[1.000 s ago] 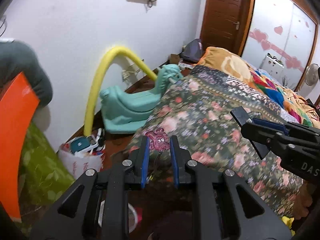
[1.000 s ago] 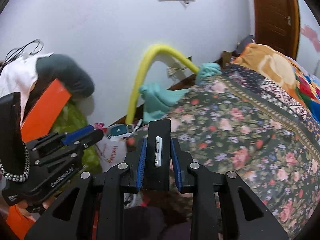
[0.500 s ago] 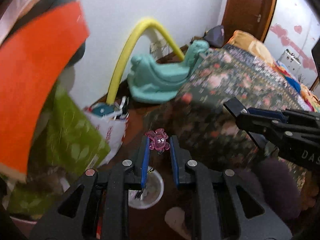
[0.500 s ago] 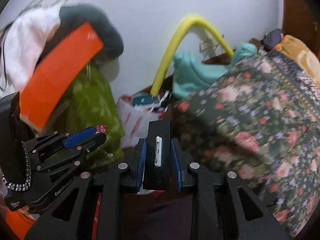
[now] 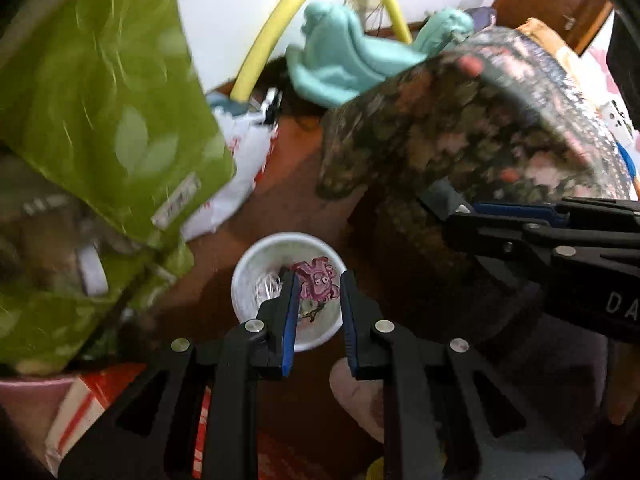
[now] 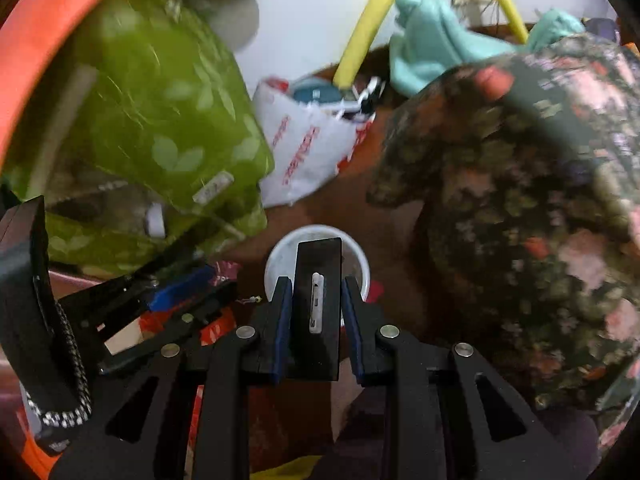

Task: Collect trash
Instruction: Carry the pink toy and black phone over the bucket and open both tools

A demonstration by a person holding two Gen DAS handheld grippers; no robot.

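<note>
My left gripper (image 5: 317, 280) is shut on a small pink octopus-shaped charm (image 5: 316, 279) with a thin chain hanging below it. It hangs right above a white paper cup (image 5: 260, 276) on the brown floor. My right gripper (image 6: 314, 284) is shut on a flat black rectangular case (image 6: 318, 304) with a white slot on its edge, also above the same white cup (image 6: 280, 256). In the right wrist view the left gripper (image 6: 216, 280) sits lower left with the pink charm at its tips. In the left wrist view the right gripper (image 5: 444, 200) reaches in from the right.
A green leaf-print bag (image 5: 100, 112) fills the left. A white plastic bag (image 5: 236, 168) with red print stands behind the cup. A yellow hose (image 5: 280, 20) and a teal rocking toy (image 5: 340, 64) lie against the wall. The floral bedspread (image 5: 480, 128) hangs at right.
Both grippers have dropped and tipped downward, from facing the bed and wall to hanging over the white cup on the floor. Their holds on the charm and the black case are unchanged.
</note>
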